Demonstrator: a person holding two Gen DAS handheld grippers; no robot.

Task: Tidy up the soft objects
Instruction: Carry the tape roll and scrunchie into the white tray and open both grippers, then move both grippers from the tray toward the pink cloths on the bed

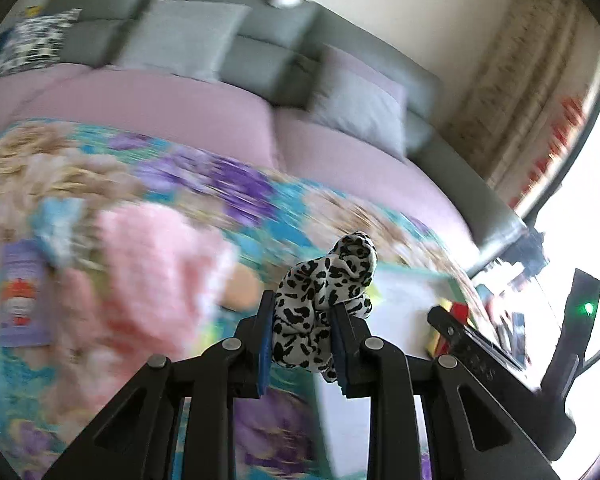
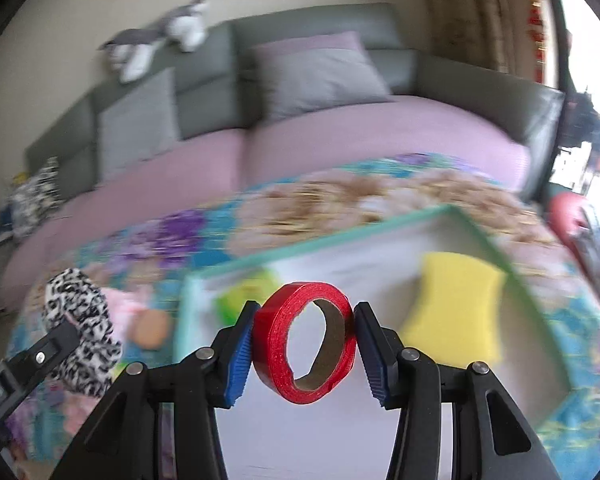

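**Both grippers loaded above the floral bedspread**

The left hand-held gripper point(image 1: 302, 320) is clamped narrowly on a black-and-white leopard-print fabric scrunchie point(image 1: 328, 284), held above the bed's floral bedspread point(image 1: 204, 168). The right hand-held gripper point(image 2: 305, 330), about half open, pinches a red roll of tape with a cardboard core point(image 2: 305, 340) over a teal-rimmed white shallow box point(image 2: 340, 240) holding a yellow sponge point(image 2: 456, 304).
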